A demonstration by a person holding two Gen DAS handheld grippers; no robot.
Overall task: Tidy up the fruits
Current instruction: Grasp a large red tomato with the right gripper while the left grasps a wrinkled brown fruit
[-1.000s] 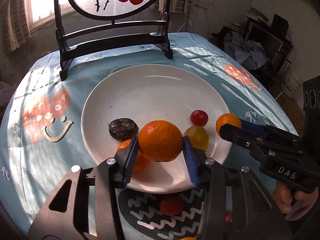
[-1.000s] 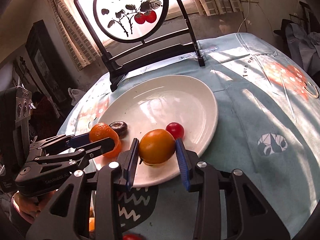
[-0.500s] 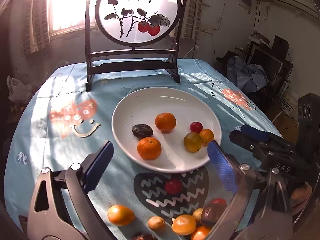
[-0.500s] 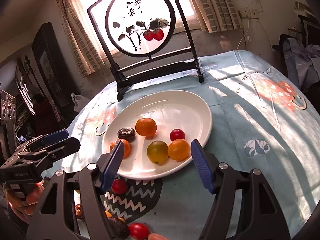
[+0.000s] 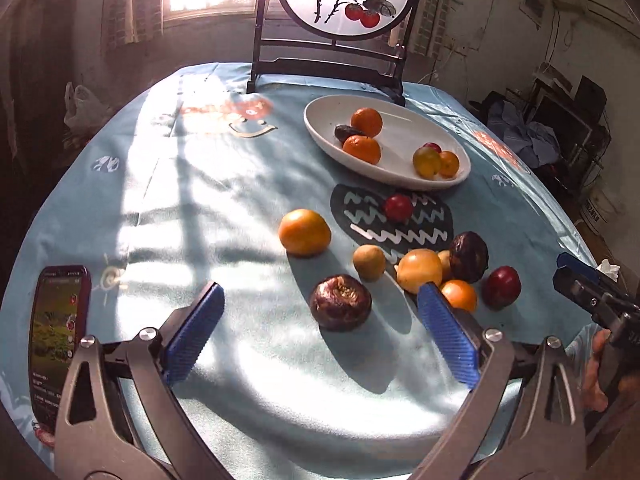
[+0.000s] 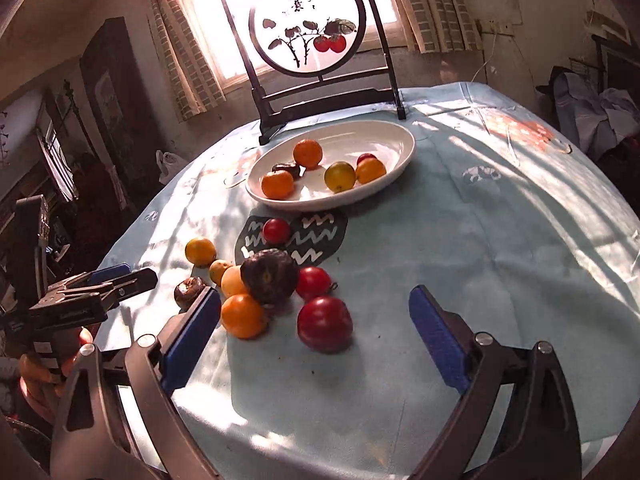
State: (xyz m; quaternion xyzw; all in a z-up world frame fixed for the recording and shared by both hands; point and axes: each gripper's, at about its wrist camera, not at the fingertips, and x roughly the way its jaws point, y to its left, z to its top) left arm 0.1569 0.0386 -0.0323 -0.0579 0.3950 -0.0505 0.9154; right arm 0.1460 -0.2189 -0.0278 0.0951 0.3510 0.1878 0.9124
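Left gripper [image 5: 320, 328] hangs above the cloth with its blue pads spread wide and nothing between them, and a dark wrinkled fruit [image 5: 340, 301] sits on the table right in the gap. Right gripper [image 6: 314, 338] is just as wide apart, empty too, with a big red fruit [image 6: 324, 323] lying between its pads and an orange fruit [image 6: 243, 315] beside the left pad. Out from there the loose pile: a large dark purple fruit [image 6: 269, 270] touching the orange one, a smaller red fruit [image 6: 313, 283] just behind, pale yellow ones tucked in at the left, and a lone yellow-orange fruit [image 5: 304, 231] standing apart from the rest. One red cherry-sized fruit [image 6: 276, 230] rests on the dark wavy patch of the tablecloth [image 6: 480, 240]. Beyond it, the white plate [image 6: 396, 136] holds six pieces: two oranges, a dark one, a greenish-yellow one, a small orange one and a red one behind. At the far edge stands a round painted screen [image 6: 308, 28] in a black frame, and a phone [image 5: 58, 344] lies lit at the table's near left edge.
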